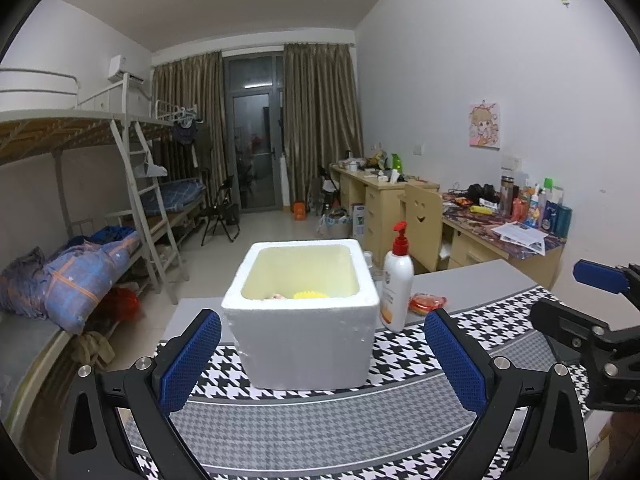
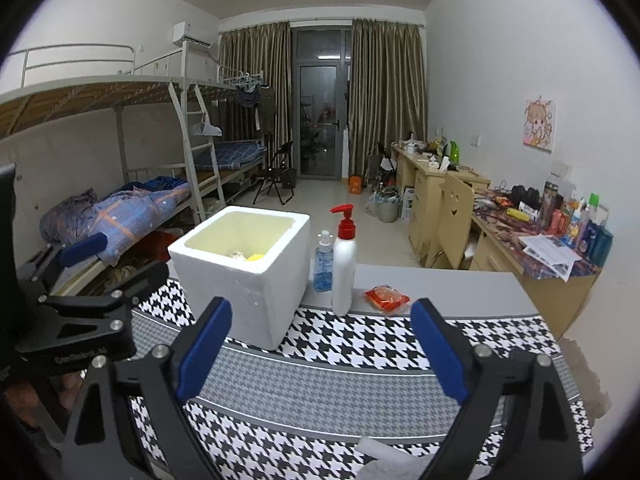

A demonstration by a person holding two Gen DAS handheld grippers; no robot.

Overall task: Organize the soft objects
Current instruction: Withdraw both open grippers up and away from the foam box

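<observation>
Holding both grippers wide apart and empty, I have the left gripper [image 1: 322,356] framing the foam box [image 1: 304,320] at twelve o'clock and the right gripper [image 2: 320,348] over bare houndstooth cloth [image 2: 320,380]. Soft objects already lie inside the box: a yellow ball [image 1: 310,295] and something pale beside it. A crumpled white piece [image 2: 384,460] lies at six o'clock under my right jaws. I judge a careless sweep toward two o'clock could topple the pump bottle [image 2: 344,268]. The bench edge runs near at three o'clock.

A shared dormitory room

Metal bunk beds [image 1: 80,200] with rumpled bedding are lining one wall, cluttered study desks [image 2: 440,184] are running along the other, and curtains [image 1: 316,120] are framing a balcony door.
</observation>
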